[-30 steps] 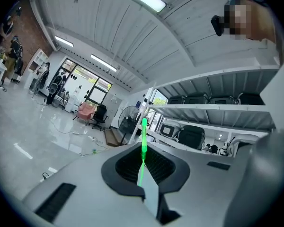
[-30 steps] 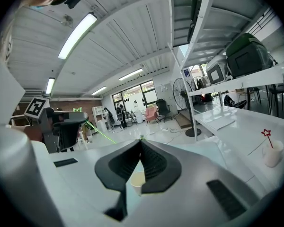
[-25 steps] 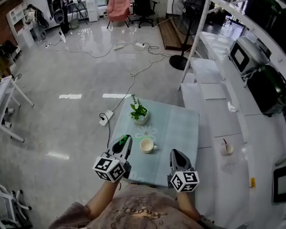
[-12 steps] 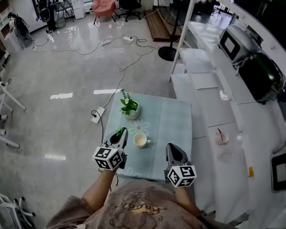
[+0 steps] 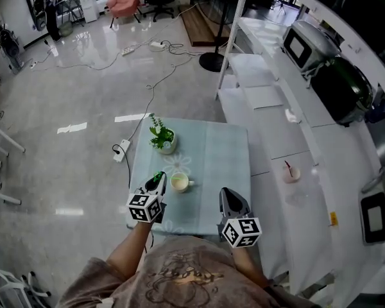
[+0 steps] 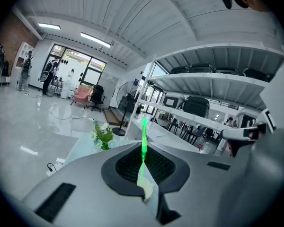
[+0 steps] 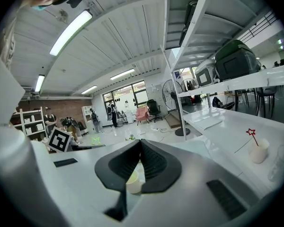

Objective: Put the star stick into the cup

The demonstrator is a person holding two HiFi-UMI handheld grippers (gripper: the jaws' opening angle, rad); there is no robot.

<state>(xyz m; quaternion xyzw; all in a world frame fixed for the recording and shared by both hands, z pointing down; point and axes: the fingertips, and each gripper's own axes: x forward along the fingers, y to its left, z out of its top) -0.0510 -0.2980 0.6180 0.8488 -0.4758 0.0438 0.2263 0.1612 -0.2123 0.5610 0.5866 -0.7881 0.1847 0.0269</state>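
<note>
star stick (image 6: 143,141): green, pinched in the closed left gripper (image 5: 156,182), shaft projecting past the tips, probably so a free end can enter first | place: just left of the cup (image 5: 178,183) on the worktop (image 5: 212,153), not inside | right gripper (image 5: 226,196): jaws together, empty, apart from the cup, seemingly leaving room

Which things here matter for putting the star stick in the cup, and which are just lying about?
Job: green star stick, in the left gripper; cup on the table.
Lying about: potted plant; counter cup holding a red star stick; floor power strip.
</note>
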